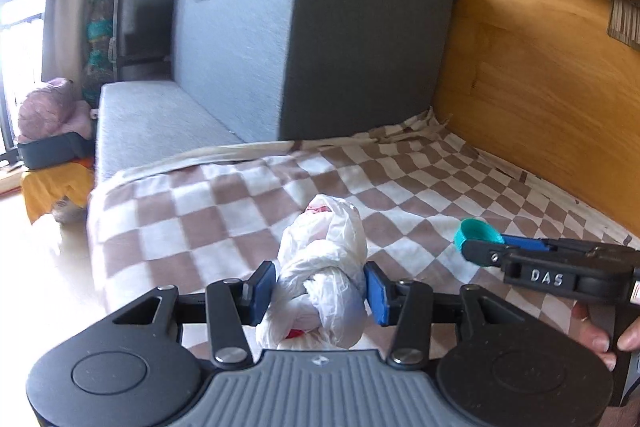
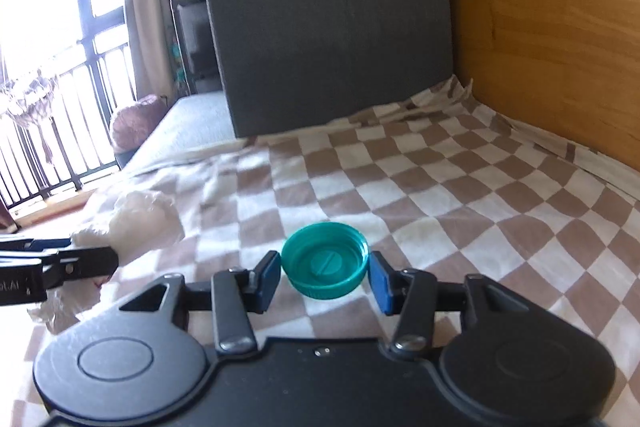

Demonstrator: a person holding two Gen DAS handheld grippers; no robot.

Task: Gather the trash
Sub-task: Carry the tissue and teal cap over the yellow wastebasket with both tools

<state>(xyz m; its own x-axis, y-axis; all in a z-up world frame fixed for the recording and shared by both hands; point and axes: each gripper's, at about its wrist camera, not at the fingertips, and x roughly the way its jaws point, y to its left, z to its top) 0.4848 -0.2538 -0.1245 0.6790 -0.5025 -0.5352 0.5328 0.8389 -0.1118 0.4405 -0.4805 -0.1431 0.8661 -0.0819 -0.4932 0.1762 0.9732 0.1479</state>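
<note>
A crumpled white plastic bag (image 1: 324, 267) with a bit of red print sits between the blue pads of my left gripper (image 1: 320, 291), which is shut on it, over the brown-and-white checkered bed cover (image 1: 200, 211). My right gripper (image 2: 325, 277) is shut on a teal bottle cap (image 2: 325, 259), open side up, held just above the cover. In the left wrist view the right gripper (image 1: 480, 247) shows at the right with the cap (image 1: 476, 233) in its tips. In the right wrist view the left gripper (image 2: 92, 261) and the bag (image 2: 136, 223) show at the left.
A dark grey fabric box (image 1: 320, 27) stands at the far end of the bed. A wooden panel (image 1: 552, 87) runs along the right side. The bed edge and floor (image 1: 52, 267) lie to the left, with a window and railing (image 2: 52, 87) beyond.
</note>
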